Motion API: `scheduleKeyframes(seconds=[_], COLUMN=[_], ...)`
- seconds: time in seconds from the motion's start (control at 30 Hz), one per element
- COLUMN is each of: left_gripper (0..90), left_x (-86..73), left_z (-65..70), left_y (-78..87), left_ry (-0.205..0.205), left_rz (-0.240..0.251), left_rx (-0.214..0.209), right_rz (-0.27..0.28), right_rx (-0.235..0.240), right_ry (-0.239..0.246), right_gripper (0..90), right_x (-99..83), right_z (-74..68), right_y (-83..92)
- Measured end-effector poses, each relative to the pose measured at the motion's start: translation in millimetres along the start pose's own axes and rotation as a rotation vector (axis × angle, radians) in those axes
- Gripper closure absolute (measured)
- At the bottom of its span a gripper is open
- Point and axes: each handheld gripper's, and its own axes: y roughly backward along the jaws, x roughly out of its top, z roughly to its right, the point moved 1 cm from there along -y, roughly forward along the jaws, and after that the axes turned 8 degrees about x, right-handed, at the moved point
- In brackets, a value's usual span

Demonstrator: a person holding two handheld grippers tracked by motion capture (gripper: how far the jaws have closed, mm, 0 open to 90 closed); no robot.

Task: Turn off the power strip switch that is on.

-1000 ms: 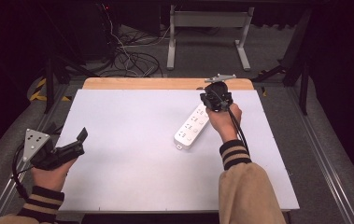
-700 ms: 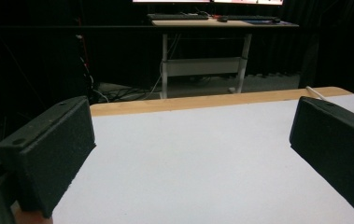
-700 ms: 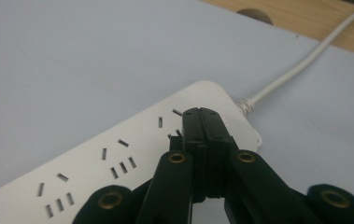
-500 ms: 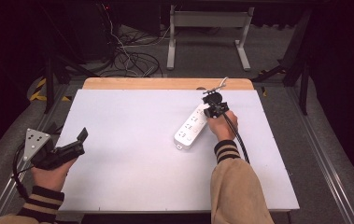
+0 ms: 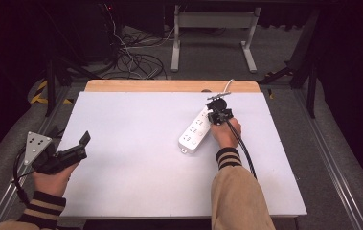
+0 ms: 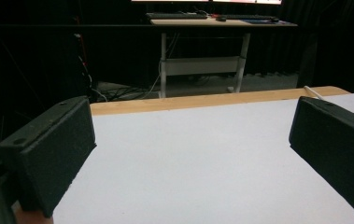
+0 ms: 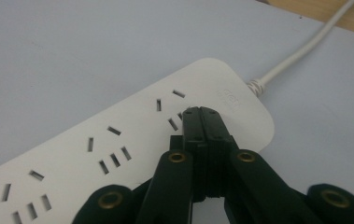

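A white power strip (image 5: pixel 195 131) lies at a slant on the white table top (image 5: pixel 131 163), right of centre. Its white cable (image 5: pixel 228 86) runs off over the far edge. My right gripper (image 5: pixel 217 113) is shut, with nothing between its jaws. In the right gripper view the closed tips (image 7: pixel 201 113) rest on the top face of the power strip (image 7: pixel 118 140), at the end socket near the cable (image 7: pixel 300 51). My left gripper (image 5: pixel 76 147) is held near the table's left edge, away from the strip. Its fingers (image 6: pixel 48 149) stand wide apart and the left gripper (image 6: pixel 191 144) is open over bare table.
A bare wooden strip (image 5: pixel 169 86) runs along the table's far edge. Beyond it stand the metal legs of a desk (image 5: pixel 212 36), with a tangle of cables (image 5: pixel 131 62) on the floor. Metal rails (image 5: pixel 332 158) run along the table's right side.
My right gripper has come down and slightly toward the person, so that its shut tips now rest on the strip's far end. The left gripper has stayed where it was.
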Motion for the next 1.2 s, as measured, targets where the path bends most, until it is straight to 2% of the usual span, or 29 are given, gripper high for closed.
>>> scheduleKeyframes(seconds=[0.07, 0.13, 0.23, 0.43, 0.47, 0.57, 0.63, 0.77, 0.83, 0.93, 1.2], left_gripper=[0.8, 0.9, 0.9, 0.9, 0.9, 0.9, 0.9, 0.9, 0.9, 1.0, 1.1], left_x=[0.1, -0.1, -0.1, 0.1, 0.1, -0.1, 0.1, 0.1, 0.2, 0.1, -0.1], left_z=[-0.3, -0.4, -0.2, 0.6, 0.4, -0.1, -0.3, -0.1, 0.1, 0.2, 0.9], left_y=[0.3, -0.2, -0.8, -0.2, -0.2, -0.2, 0.3, 0.2, 0.3, -0.3, -0.6], left_ry=[-0.001, 0.000, 0.001, -0.007, -0.004, 0.001, 0.001, 0.002, 0.001, 0.001, -0.004], left_rz=[0.000, -0.001, -0.003, -0.006, -0.004, -0.004, -0.002, -0.003, -0.002, -0.007, -0.010], left_rx=[0.000, 0.001, -0.003, -0.001, 0.000, 0.001, 0.000, 0.000, -0.002, -0.003, -0.003], right_rz=[0.012, 0.036, 0.039, 0.046, 0.052, 0.066, 0.075, 0.085, 0.114, 0.117, 0.119], right_rx=[0.001, 0.029, 0.031, 0.017, -0.005, -0.007, 0.009, 0.003, 0.000, -0.013, -0.010], right_ry=[-0.003, -0.039, -0.041, -0.074, -0.073, -0.094, -0.118, -0.126, -0.112, -0.096, -0.103], right_gripper=[90.0, 90.0, 90.0, 90.0, 90.0, 90.0, 90.0, 90.0, 90.0, 90.0, 90.0], right_x=[-1.1, -4.3, -4.8, -5.5, -6.1, -7.6, -8.6, -11.2, -15.0, -15.8, -15.9], right_z=[0.5, 3.7, 3.8, 2.3, -0.6, -1.0, 1.2, 2.2, 1.6, -0.2, 0.3], right_y=[-0.2, 0.9, 1.0, 0.9, 0.5, 0.5, 0.7, 0.1, -0.2, -0.2, -0.1])
